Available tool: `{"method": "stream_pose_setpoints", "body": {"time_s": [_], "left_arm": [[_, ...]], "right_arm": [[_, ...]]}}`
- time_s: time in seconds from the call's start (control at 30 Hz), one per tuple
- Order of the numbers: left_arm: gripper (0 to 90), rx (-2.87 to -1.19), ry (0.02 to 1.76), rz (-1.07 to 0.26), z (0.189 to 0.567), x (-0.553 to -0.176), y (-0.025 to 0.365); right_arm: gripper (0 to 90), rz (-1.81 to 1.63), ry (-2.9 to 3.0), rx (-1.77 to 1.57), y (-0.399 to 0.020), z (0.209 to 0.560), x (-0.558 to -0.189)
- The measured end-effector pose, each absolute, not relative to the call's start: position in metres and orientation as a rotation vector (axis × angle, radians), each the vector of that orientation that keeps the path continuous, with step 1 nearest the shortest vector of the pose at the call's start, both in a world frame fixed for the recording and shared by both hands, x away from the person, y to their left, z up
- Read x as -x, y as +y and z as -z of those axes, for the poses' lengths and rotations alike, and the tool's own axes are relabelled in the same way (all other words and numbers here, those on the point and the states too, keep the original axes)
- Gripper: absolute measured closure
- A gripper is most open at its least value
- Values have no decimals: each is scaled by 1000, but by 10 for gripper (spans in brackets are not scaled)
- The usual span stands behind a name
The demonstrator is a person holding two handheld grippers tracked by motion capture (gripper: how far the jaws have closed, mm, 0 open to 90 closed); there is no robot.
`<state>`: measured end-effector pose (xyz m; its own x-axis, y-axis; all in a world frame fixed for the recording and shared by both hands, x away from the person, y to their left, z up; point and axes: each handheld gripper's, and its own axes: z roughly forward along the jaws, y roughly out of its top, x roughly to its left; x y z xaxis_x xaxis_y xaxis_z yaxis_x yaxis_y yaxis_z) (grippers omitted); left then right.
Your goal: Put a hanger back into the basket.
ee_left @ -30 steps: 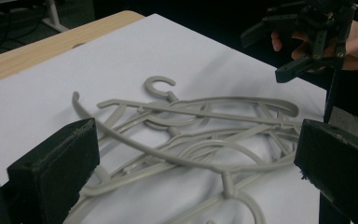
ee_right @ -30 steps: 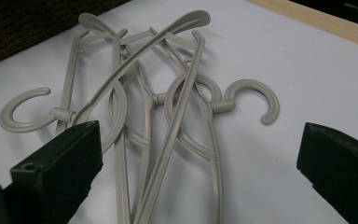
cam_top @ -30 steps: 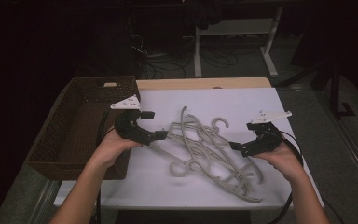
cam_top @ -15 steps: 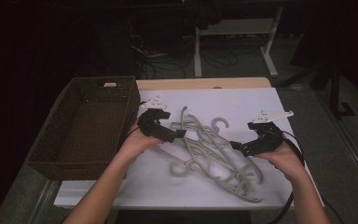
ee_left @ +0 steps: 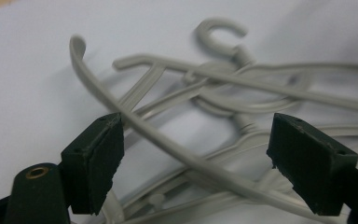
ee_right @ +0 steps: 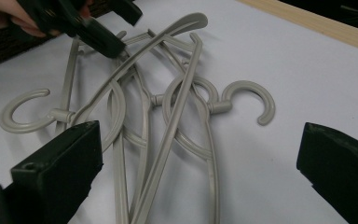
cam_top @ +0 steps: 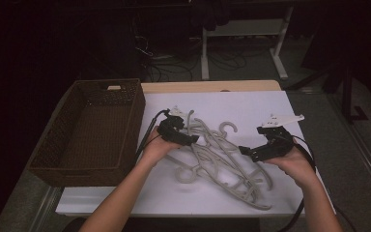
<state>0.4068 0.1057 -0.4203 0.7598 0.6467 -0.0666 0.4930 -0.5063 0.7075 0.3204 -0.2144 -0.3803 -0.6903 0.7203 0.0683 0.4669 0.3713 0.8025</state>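
Tangled on the white tabletop (cam_top: 251, 104): a heap of grey plastic hangers (cam_top: 222, 154), with three hook ends countable from above and two in the right gripper view; exact number of hangers cannot tell. Left gripper (cam_top: 189, 140) down at the heap's near-basket end, jaws spread and just been closing, one curved hanger arm (ee_left: 168, 144) crossing between them, pads not yet pressing. Right gripper (cam_top: 245, 152) at the heap's opposite side, jaws spread wide, hangers ahead between them, nothing pinched. One wicker basket (cam_top: 53, 145) beyond the left gripper, well apart from the heap. Bare tabletop beyond the jaws toward the wooden far edge (cam_top: 212, 86). Close up, left gripper view: hook (ee_left: 221, 30) beyond the jaws.
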Motion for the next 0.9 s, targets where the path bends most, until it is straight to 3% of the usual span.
{"method": "stream_pose_setpoints", "body": {"time_s": [0.27, 0.7, 0.9], "left_arm": [[378, -2264, 922, -266, 436, -413, 97], [474, -2231, 1033, -166, 441, -422, 92], [647, -2237, 1015, -185, 440, -422, 89]], "right_arm": [[0, -1224, 2344, -1042, -213, 380, -320], [0, -1222, 2348, -1039, -213, 380, -321], [2, -1225, 2343, -1044, -214, 380, -321]]}}
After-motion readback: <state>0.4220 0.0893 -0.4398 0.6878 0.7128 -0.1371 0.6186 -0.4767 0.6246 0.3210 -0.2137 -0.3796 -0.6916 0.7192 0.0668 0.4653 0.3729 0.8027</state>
